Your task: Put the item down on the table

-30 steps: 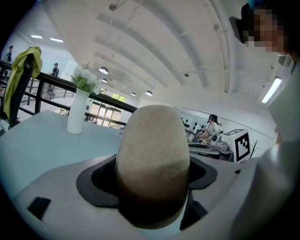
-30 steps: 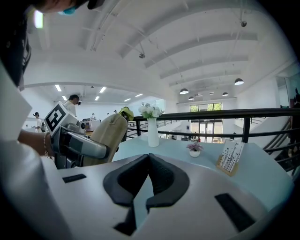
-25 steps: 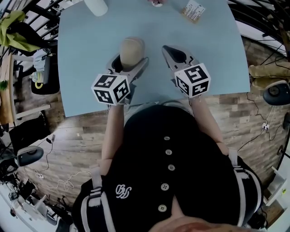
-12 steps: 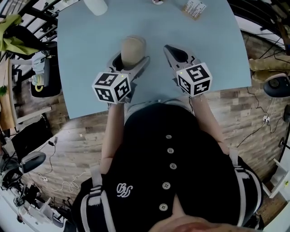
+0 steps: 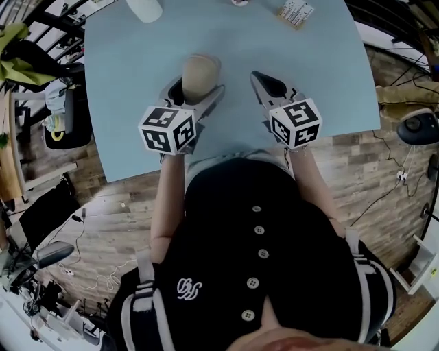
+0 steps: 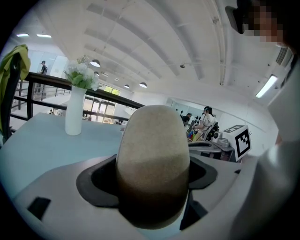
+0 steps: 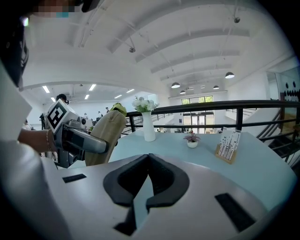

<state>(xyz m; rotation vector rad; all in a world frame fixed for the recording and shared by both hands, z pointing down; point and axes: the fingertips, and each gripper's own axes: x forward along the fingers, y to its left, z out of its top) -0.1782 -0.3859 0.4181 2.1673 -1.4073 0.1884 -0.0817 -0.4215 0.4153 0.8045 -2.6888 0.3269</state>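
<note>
The item is a tan, round-topped, felt-like lump (image 5: 199, 73), darker toward its base (image 6: 152, 159). My left gripper (image 5: 195, 92) is shut on it, with the dark pads hugging both of its sides. It is held over the near middle of the pale blue table (image 5: 130, 110). In the right gripper view the item (image 7: 107, 133) leans a little. I cannot tell whether its base touches the tabletop. My right gripper (image 5: 265, 82) hovers just right of it, shut, with nothing between its pads (image 7: 164, 180).
A white vase with flowers (image 7: 148, 123) stands at the table's far left (image 5: 145, 9). A small potted plant (image 7: 192, 139) and a card stand (image 5: 295, 13) sit at the far right. Black railings ring the table, and its front edge runs just before the person's body.
Both grippers have shifted only slightly in view. The left one still holds the tan item the same way.
</note>
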